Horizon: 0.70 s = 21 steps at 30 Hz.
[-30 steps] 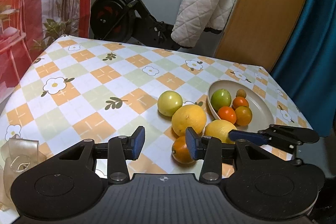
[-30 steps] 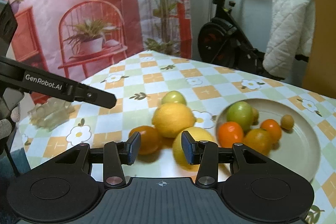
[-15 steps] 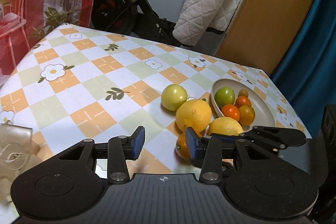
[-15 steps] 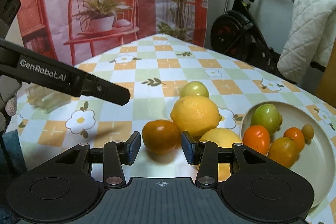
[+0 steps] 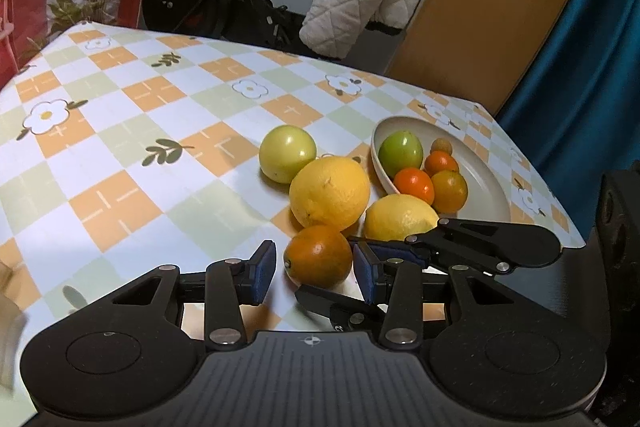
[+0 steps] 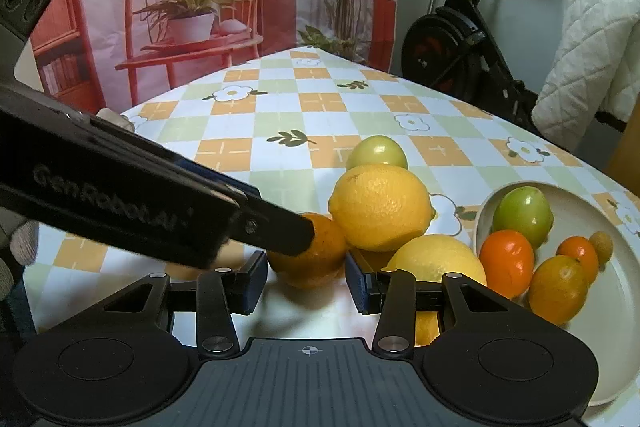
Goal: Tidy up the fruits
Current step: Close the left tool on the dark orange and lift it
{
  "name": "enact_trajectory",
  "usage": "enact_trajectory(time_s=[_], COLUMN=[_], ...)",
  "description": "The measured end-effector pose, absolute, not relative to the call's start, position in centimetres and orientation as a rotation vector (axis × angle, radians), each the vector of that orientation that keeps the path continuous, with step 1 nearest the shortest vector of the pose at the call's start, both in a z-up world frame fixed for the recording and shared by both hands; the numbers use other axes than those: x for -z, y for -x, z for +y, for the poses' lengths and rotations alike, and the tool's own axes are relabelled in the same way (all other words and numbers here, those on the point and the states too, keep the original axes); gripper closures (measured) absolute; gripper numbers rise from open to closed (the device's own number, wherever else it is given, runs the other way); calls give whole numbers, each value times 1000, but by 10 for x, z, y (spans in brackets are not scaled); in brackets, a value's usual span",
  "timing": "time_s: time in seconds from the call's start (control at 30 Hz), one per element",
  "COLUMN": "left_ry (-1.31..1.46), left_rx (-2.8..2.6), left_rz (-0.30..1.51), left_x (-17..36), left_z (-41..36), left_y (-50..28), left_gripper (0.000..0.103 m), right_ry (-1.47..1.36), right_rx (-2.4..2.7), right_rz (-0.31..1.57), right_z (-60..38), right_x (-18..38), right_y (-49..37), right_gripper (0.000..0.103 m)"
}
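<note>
orange [image 5: 319, 255] sits on the checked tablecloth [image 5: 120, 147] between the parted jaws of both the left gripper [image 5: 315, 271] and right gripper [image 6: 305, 282], neither pad pressing it; behind it two lemons [image 5: 329, 191], a green fruit [image 5: 287, 153], then the plate [image 5: 486, 183] of small fruits

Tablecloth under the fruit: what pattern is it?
The tablecloth is checked in orange, pale green and white, with white flowers and dark leaf sprigs. Clearest in the left wrist view.
</note>
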<state>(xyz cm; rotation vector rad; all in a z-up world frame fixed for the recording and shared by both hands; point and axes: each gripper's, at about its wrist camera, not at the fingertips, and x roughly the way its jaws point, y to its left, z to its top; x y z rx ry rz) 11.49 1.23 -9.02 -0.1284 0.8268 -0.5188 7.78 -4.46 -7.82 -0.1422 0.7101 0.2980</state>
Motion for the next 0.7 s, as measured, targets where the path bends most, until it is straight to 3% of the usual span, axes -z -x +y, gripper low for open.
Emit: enact_trajectory(time_s=[0.7], left_ry=[155], left_rx=[530], left_rz=[820], left_x=[100], left_z=[12], left_y=[-121], left_gripper=[60], right_ry=[139], right_rx=[-299], right_rz=[682], right_z=[-42], right_x=[79], right_y=[-76], right_gripper=[64])
